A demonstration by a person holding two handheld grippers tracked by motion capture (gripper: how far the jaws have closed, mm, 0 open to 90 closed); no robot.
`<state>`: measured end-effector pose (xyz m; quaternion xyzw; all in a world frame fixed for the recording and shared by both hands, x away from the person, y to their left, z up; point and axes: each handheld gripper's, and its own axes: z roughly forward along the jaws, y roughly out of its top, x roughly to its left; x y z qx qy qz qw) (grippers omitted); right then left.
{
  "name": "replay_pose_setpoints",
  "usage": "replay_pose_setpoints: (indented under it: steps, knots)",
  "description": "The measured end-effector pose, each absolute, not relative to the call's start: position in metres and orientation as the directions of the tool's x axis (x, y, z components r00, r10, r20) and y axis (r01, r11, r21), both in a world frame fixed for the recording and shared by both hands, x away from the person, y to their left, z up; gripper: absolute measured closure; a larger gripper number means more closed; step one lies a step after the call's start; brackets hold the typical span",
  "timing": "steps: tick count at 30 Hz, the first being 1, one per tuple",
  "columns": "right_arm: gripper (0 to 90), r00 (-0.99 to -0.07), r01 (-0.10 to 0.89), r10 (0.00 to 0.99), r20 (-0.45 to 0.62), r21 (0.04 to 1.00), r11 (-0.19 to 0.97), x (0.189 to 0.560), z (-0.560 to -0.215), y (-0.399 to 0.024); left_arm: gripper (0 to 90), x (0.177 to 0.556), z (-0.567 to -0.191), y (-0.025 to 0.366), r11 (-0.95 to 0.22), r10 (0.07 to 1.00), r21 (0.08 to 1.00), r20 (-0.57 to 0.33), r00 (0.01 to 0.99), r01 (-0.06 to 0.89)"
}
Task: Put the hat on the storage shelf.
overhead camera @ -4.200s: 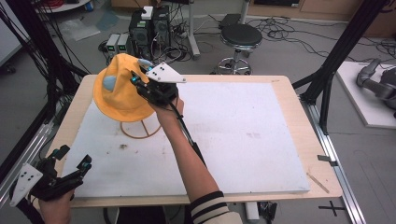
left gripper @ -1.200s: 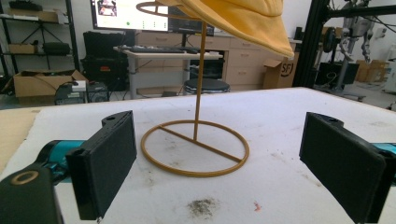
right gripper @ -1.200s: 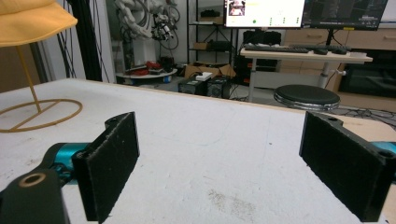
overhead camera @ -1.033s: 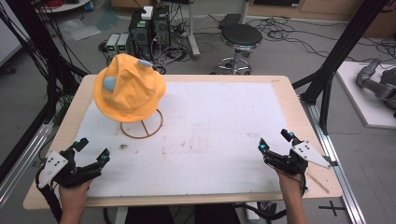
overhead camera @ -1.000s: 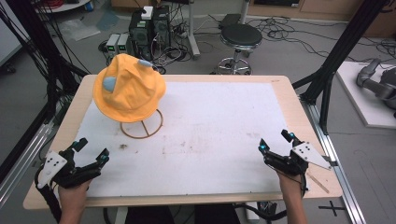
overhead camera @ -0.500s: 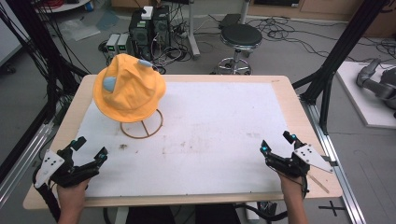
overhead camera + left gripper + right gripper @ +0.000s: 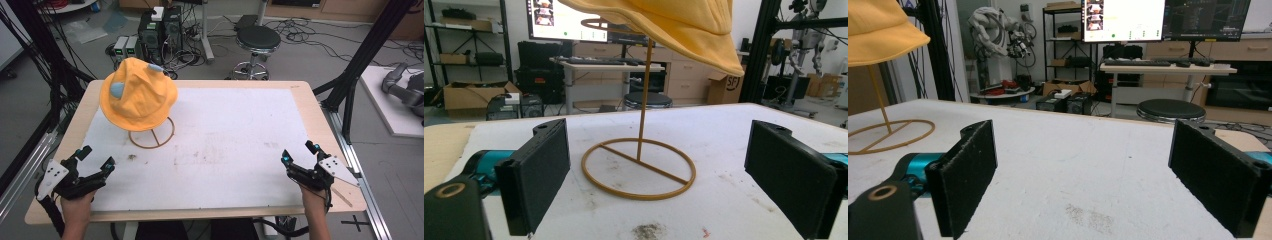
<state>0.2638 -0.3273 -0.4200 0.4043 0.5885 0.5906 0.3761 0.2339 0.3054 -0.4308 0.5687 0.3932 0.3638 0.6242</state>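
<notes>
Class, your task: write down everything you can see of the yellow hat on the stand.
The yellow hat is a soft bucket-style hat that looks like fabric, with a floppy brim that droops unevenly. Two small pale blue bumps stick out, one at its side and one near its crown. It hangs tilted on a thin golden wire stand, whose upright rod rises from a round ring base with a crossbar. It stands at the far left of the white table top. Nothing but the stand touches it.
</notes>
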Motion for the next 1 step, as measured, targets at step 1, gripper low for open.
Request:
replay_pose_setpoints:
  steps: [1]
  knots:
    - [11.8, -0.390, 0.032, 0.920, 0.035, 0.999, -0.025, 0.2638, -0.4200, -0.3273, 11.3, 0.2338, -0.4308, 0.3056, 0.093, 0.901, 0.996, -0.080, 0.426, -0.008]
